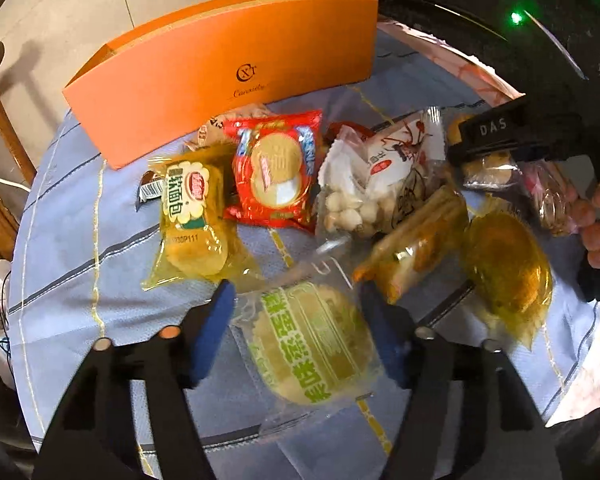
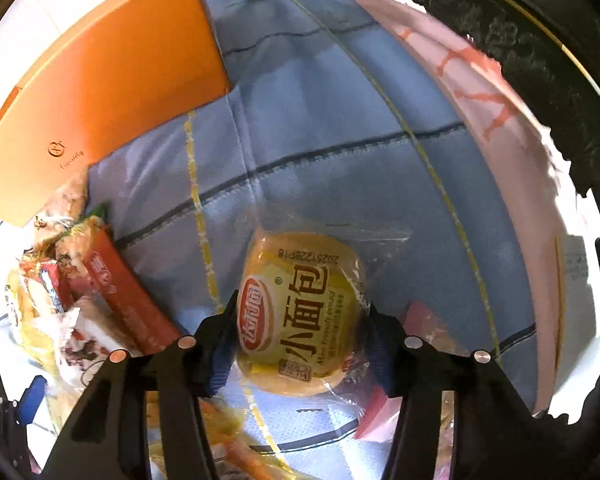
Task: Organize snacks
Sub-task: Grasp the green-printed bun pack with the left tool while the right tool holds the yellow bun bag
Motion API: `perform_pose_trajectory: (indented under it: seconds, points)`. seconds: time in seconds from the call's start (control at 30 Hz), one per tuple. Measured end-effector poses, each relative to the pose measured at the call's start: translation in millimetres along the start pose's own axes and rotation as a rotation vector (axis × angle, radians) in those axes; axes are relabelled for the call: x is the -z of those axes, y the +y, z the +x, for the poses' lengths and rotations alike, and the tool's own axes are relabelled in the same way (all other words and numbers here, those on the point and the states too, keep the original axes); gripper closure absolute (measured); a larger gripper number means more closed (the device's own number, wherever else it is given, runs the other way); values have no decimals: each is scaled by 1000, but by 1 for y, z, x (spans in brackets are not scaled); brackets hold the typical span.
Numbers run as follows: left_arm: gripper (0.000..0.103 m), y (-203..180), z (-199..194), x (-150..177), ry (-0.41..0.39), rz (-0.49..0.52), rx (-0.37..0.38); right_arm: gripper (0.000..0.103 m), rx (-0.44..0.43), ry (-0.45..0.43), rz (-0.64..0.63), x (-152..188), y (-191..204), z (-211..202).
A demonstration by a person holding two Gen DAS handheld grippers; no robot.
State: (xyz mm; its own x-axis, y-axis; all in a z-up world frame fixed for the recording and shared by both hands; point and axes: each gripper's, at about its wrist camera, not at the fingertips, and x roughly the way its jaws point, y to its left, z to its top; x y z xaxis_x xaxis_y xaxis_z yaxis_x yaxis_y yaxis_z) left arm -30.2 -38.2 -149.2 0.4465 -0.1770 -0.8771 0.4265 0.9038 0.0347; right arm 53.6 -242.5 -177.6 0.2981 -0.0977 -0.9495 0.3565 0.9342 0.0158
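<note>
one orange box [image 1: 220,52] stands at the far side of the counter [image 1: 68,216], on a blue checked cloth, and serves as the landmark. just in front of it lie two yellow soft-bread packets [image 1: 192,216], one red cake packet [image 1: 276,172], one clear bag of white round sweets [image 1: 364,196] and one orange-wrapped pastry [image 1: 416,248], with more wrappers to the right half hidden behind a black clamp.

nearest the camera, well in front of the box, the left hand-held gripper [image 1: 304,332] has its blue pads on both sides of one green-printed round cake [image 1: 312,344], clenched on its wrapper.

to the right of the box, the right hand-held gripper [image 2: 300,328] grasps one small bread packet [image 2: 300,316] over the cloth.

a heap of snacks [image 2: 80,292] below the box is too blurred to count; part of a hand [image 1: 596,216] is cut off at the edge.
</note>
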Motion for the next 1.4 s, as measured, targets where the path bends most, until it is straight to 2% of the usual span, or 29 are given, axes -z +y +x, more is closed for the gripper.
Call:
perform_pose_trajectory:
  seconds: [0.1, 0.23, 0.3, 0.43, 0.63, 0.7, 0.77, 0.83, 0.87, 0.9, 0.97, 1.0, 1.03, 1.07, 1.17, 1.23, 1.27, 1.3, 1.33, 1.37, 1.4]
  points:
    - [45, 3, -4, -2, 18, -34, 33, 48, -32, -12, 16, 0, -12, -16]
    - [48, 5, -22, 1, 2, -19, 65, 48, -51, -58, 23, -5, -15, -39]
    - [52, 15, -33, 3, -10, -38, 79, 48, -59, -77, 24, -6, -15, -52]
    - [52, 38, -46, 7, 20, -99, 86, 48, -71, -112, 23, -12, -18, -68]
    - [54, 56, -69, 15, 20, -95, 68, 48, -86, -125, 26, -21, -20, -72]
    - [55, 55, -77, 16, 17, -44, 21, 48, -91, -126, 27, -22, -20, -74]
    - [55, 59, -91, 10, 18, -41, -4, 48, -95, -133, 26, -23, -18, -74]
    - [56, 63, -107, 2, -45, -38, -12, 48, -94, -138, 24, -24, -17, -77]
    - [90, 67, -113, -3, -66, -36, -35, 48, -100, -139, 25, -24, -17, -78]
    - [101, 72, -116, -9, -54, -68, -48, 48, -108, -140, 25, -24, -17, -80]
    - [101, 87, -132, -19, -107, -151, 47, 48, -114, -148, 23, -25, -15, -83]
    - [101, 87, -134, -22, -118, -141, 36, 48, -116, -151, 19, -26, -14, -84]
    - [101, 85, -135, -25, -130, -109, -13, 48, -119, -153, 16, -27, -14, -85]
    - [101, 84, -133, -26, -135, -83, -15, 48, -121, -156, 13, -28, -13, -86]
    - [102, 84, -119, -24, -96, -86, -3, 48, -125, -158, 7, -29, -12, -87]
    - [99, 91, -109, -11, -85, -97, -9, 48, -128, -157, -3, -29, -12, -87]
    - [88, 98, -100, -5, -71, -130, -14, 48, -123, -157, -4, -29, -12, -87]
    - [45, 104, -93, 0, -57, -147, -6, 48, -121, -157, -1, -30, -13, -86]
    - [20, 111, -85, 4, -44, -168, 2, 48, -122, -154, 1, -31, -13, -85]
    - [6, 116, -81, 8, -56, -176, -11, 48, -124, -148, 3, -32, -12, -84]
    - [6, 118, -77, 10, -71, -170, -7, 48, -123, -148, 1, -33, -11, -83]
